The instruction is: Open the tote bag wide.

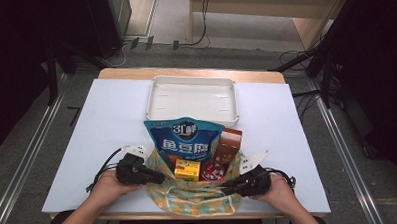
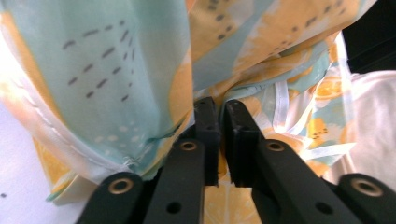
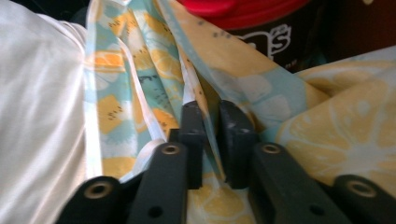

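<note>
A cloth bag point(image 1: 189, 200) printed with yellow lemons on pale green lies at the table's near edge with its mouth spread. Inside it are a blue snack packet point(image 1: 185, 140), a brown packet point(image 1: 228, 143), a small yellow box point(image 1: 187, 169) and a red-lidded tub point(image 1: 212, 170). My left gripper point(image 1: 161, 179) is at the bag's left rim and my right gripper point(image 1: 224, 190) at its right rim. The left gripper point(image 2: 219, 109) has a narrow gap between its jaws, with the bag's cloth point(image 2: 116, 70) bunched at the tips. The right gripper point(image 3: 217, 112) stands slightly apart around a fold of cloth point(image 3: 327, 126), below the tub point(image 3: 243, 9).
A white tray point(image 1: 151, 101) stands behind the bag at the table's middle back. The white tabletop point(image 1: 112, 125) is bare to the left and right. The person's white shirt point(image 3: 37, 116) is close behind the bag.
</note>
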`<state>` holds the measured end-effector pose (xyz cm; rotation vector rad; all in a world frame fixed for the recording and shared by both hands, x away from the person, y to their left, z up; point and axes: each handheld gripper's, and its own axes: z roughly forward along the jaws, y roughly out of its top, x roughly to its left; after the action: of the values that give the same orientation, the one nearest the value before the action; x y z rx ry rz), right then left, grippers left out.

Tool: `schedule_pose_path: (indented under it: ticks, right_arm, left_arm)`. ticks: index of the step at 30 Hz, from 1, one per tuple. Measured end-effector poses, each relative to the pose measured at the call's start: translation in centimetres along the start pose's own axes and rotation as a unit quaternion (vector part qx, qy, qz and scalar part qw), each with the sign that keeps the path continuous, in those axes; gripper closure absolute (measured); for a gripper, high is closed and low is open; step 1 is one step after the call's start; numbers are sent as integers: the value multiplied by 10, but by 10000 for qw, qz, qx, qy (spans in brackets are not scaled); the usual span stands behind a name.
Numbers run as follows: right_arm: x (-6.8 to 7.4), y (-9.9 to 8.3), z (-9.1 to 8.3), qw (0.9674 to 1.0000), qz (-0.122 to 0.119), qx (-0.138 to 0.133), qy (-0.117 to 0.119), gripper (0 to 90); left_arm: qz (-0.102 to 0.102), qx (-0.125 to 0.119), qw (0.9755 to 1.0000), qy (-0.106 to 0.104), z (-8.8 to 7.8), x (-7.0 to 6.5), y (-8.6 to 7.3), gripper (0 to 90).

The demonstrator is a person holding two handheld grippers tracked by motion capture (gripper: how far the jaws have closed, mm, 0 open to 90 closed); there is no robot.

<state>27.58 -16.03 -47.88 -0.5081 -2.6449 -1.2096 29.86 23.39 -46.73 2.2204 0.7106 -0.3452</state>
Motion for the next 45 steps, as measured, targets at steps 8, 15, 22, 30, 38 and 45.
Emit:
schedule_pose_path:
  ticks: [8,15,22,30,38,45]
  right_arm:
    - [14,0,-25,9993,1,-382,22,685]
    - [23,5,-44,9980,-3,-625,-119,687]
    - [22,13,-60,9957,179,-794,-445,820]
    - [4,24,-71,9934,437,-809,-680,900]
    - [-21,36,-91,9884,502,-1008,-1018,900]
    - [-44,54,-97,9860,536,-1094,-1134,900]
  left_arm:
    - [187,-153,9997,47,-17,-14,5,700]
    - [293,-382,9988,29,-39,-27,14,669]
    - [275,-450,9986,89,-54,-31,29,811]
    - [174,-588,9980,126,-73,-21,47,900]
    - [31,-721,9972,210,-83,0,62,900]
    - [108,-714,9971,253,-79,8,82,900]
